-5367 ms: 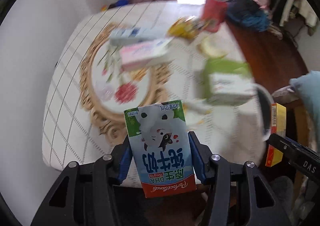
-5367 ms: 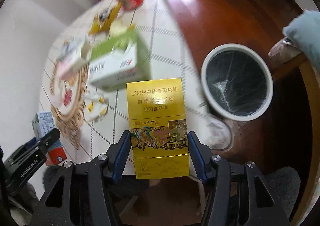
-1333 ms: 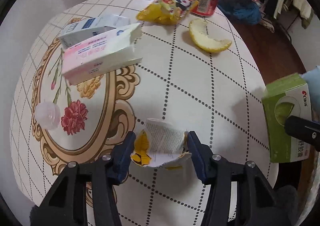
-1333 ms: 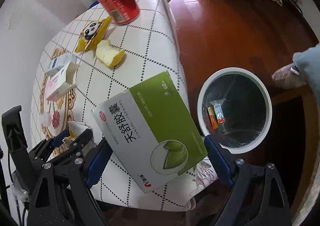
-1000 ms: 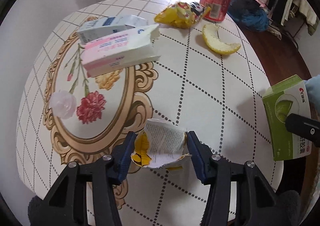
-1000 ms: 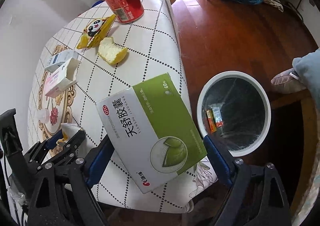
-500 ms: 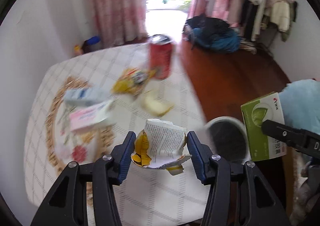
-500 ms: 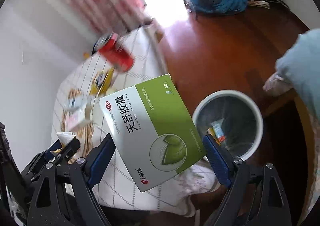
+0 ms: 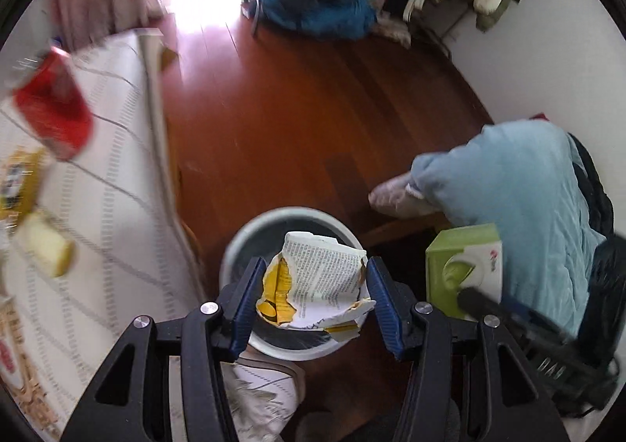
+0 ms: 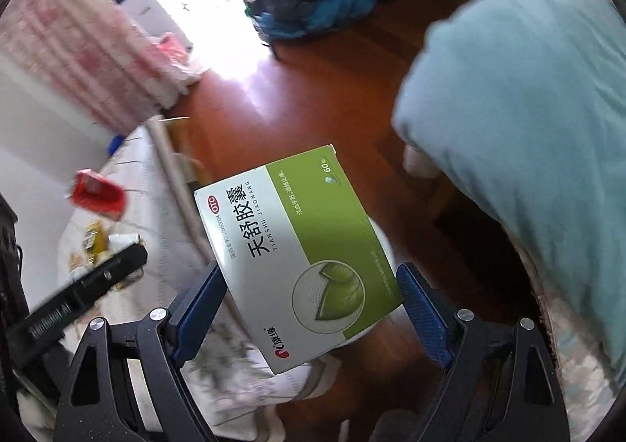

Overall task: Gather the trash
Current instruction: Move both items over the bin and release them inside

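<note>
Both claws were clamped on trash above the bin (image 9: 234, 246), my left gripper (image 9: 313, 285) on a torn wrapper (image 9: 317, 279), my right gripper (image 10: 309, 297) on a green box (image 10: 297, 254), neither dropped yet, a can (image 9: 53, 109) left on the table (image 9: 117, 207).

Lettering on a green-and-white medicine box (image 10: 297, 258)
It reads "OTC", "天舒胶囊", "TIANSHU JIAONANG" and "60"; the torn wrapper's (image 9: 317, 279) fine print is illegible, and a black gripper body (image 9: 547, 361) bears "DAS".

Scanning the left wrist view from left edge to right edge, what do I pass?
Blurred red drink can → pale yellow peel piece on the white grid-patterned tablecloth → torn printed paper wrapper between the left gripper's fingers, over the round white bin → green medicine box → light blue sleeve.
</note>
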